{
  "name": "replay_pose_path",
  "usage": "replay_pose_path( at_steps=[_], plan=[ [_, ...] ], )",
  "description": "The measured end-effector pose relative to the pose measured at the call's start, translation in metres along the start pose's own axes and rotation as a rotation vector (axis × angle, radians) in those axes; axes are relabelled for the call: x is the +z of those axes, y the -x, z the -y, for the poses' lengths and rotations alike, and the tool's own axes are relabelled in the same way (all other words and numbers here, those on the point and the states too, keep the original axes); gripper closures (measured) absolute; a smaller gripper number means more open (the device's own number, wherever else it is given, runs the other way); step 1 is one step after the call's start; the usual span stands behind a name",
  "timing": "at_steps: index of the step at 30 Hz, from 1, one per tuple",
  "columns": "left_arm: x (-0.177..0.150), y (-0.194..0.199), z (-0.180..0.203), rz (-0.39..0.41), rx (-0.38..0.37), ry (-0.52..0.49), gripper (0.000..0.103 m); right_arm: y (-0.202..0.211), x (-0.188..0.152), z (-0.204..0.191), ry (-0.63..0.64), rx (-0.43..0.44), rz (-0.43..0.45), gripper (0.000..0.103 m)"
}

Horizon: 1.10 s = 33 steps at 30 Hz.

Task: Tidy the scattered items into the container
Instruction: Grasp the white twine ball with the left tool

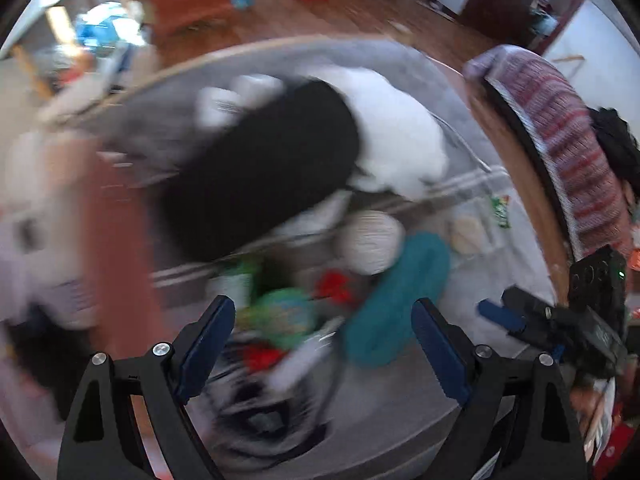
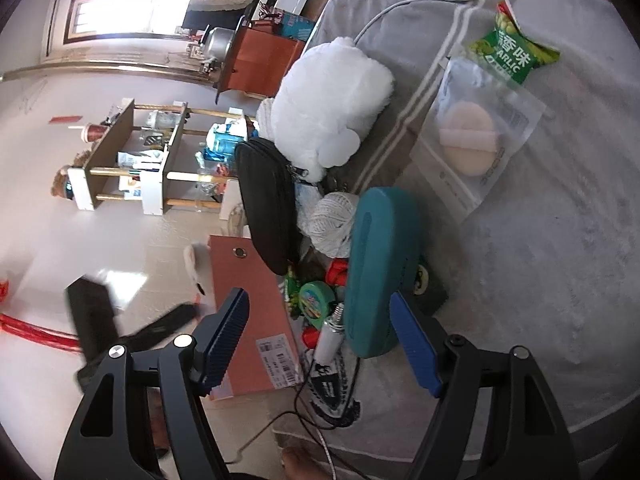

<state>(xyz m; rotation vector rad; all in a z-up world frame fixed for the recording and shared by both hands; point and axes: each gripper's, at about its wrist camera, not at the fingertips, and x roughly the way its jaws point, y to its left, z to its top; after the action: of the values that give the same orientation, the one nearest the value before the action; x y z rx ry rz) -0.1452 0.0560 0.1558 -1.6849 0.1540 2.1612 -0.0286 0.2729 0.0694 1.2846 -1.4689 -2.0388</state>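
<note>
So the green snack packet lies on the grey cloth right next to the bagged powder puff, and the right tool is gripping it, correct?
Not quite. The right wrist view shows the right tool open and empty, far from the green snack packet. The packet does lie on the grey cloth beside the bagged powder puff.

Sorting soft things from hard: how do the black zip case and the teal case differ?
The black zip case looks like fabric with a zipper; the teal case is smooth, with no zipper showing. The black one lies against the white plush toy, the teal one beside the ball of string. Both are elongated ovals.
</note>
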Motion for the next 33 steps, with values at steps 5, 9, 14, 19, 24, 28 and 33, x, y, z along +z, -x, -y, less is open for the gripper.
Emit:
replay_pose_path(
  at_steps=[5, 9, 14, 19, 24, 28, 33],
  plan=[
    [0.025, -0.068, 0.020, -0.068, -0.021, 0.046, 0.013, 0.006, 0.008, 0.010, -0.051, 0.023, 0.021, 0.030],
    [0.038, -0.103, 0.019, -0.094, -0.033, 0.089, 0.013, 0.023, 0.027, 0.030, -0.125, -0.016, 0.112, 0.029],
    [0.041, -0.131, 0.023, -0.107, -0.125, 0.113, 0.043, 0.038, 0.059, 0.058, -0.180, -0.120, 0.206, 0.029],
    [0.042, -0.127, 0.033, -0.105, -0.107, 0.116, 0.045, 0.019, 0.081, 0.091, -0.234, -0.179, 0.195, 0.026],
    [0.041, -0.085, 0.021, -0.068, -0.156, 0.156, 0.045, -0.003, 0.091, 0.076, -0.090, -0.162, 0.141, 0.097],
    [0.033, -0.021, 0.005, -0.012, -0.207, 0.178, 0.045, -0.009, 0.080, 0.080, -0.140, -0.163, 0.092, 0.097],
    [-0.003, 0.073, -0.047, 0.082, -0.185, 0.224, 0.045, 0.044, 0.067, 0.034, -0.037, -0.069, 0.206, 0.097]
  ],
)
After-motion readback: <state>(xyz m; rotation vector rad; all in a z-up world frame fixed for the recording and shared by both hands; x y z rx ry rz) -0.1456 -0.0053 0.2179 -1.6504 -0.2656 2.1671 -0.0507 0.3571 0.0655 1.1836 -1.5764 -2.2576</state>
